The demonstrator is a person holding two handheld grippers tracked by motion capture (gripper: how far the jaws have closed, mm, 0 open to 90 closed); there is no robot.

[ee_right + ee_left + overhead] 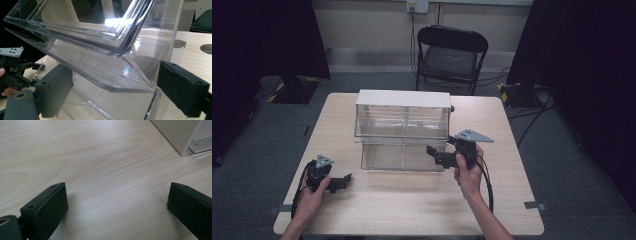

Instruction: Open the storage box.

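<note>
A small cabinet with a white top (402, 99) and clear plastic drawers stands mid-table. Its lower clear drawer (399, 156) sticks out toward me. My right gripper (435, 155) is at that drawer's front right corner. In the right gripper view the right gripper (117, 92) is open, and the clear drawer's corner (130, 82) lies between its jaws, which stand apart from it. My left gripper (345, 180) rests low over the table's front left, open. In the left gripper view the left gripper (117, 200) has only bare wood between its jaws, and the cabinet's corner (178, 135) sits at upper right.
The light wooden table (412, 205) has open surface in front of the cabinet. A black folding chair (451, 55) stands behind the far edge, with dark curtains at both sides. The left gripper (15, 72) appears far off in the right gripper view. Round holes (207, 48) mark the tabletop.
</note>
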